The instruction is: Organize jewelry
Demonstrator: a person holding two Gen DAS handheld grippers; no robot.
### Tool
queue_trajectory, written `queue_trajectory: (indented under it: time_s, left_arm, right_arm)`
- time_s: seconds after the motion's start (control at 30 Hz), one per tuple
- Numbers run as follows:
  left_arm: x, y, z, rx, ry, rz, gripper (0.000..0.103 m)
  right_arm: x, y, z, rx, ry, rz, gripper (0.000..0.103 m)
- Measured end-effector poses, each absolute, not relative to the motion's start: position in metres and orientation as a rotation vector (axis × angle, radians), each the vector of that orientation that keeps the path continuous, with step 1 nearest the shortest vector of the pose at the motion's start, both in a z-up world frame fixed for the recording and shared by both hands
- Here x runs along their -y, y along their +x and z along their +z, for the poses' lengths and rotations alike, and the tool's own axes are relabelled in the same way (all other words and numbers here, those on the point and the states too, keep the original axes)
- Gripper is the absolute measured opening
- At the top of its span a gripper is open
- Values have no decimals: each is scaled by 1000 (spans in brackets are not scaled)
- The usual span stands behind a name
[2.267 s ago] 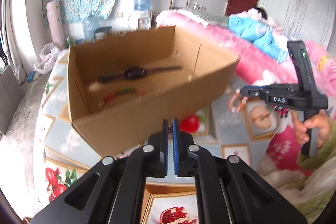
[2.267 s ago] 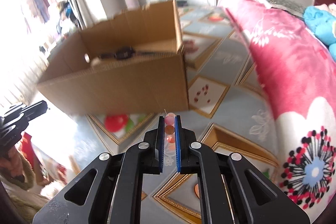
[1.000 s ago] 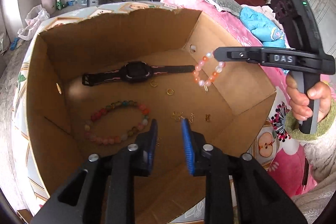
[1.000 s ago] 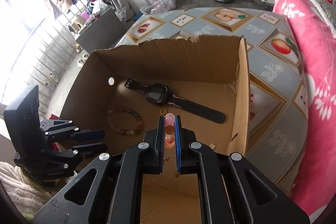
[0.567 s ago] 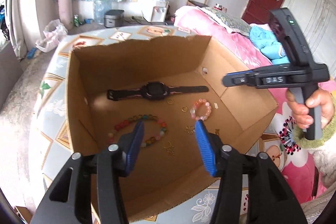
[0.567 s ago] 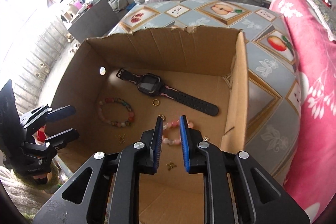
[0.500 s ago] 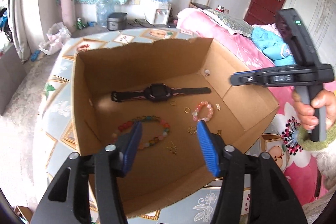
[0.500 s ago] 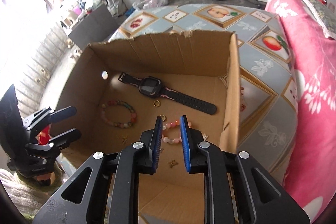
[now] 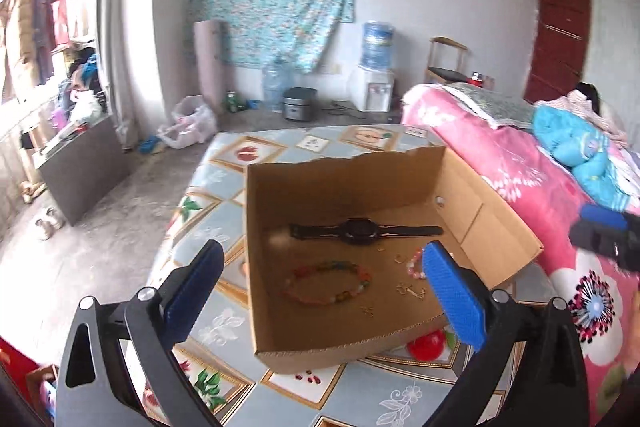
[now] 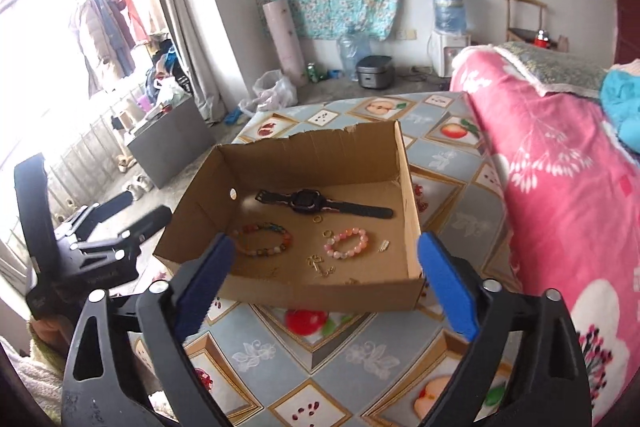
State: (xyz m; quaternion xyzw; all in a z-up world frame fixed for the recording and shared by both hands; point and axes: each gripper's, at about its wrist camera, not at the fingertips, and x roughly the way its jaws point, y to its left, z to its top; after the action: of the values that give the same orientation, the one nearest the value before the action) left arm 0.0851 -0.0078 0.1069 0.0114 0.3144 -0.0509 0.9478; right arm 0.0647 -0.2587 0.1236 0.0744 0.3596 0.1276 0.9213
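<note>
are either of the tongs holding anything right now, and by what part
Nothing is held. The left tongs and right tongs have just been opening and stand wide, empty. The pink bracelet lies loose in the cardboard box.

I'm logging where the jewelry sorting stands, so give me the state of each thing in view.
Open-topped brown cardboard box: upright.
Black wristwatch: flat in box.
Pink bead bracelet: released, in box.
Multicoloured bead bracelet: in box.
Left hand-held gripper: open, empty.
Right hand-held gripper: open, empty.
</note>
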Motion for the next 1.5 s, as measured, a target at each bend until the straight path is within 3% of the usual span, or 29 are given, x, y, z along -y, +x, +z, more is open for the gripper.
queue_trajectory:
  time_s: [0.3,0.63,1.5]
  left_arm:
    - [5,71,101,-723,17,102,98]
    - [-1,72,60,-927,-70,156,98]
    - [5,74,58,-948,-46,143,98]
  right_arm:
    - [229,54,103,-730,56,114,95]
    - [207,66,70,-889,4,87,95]
    - [207,70,65,-927,17,77,95]
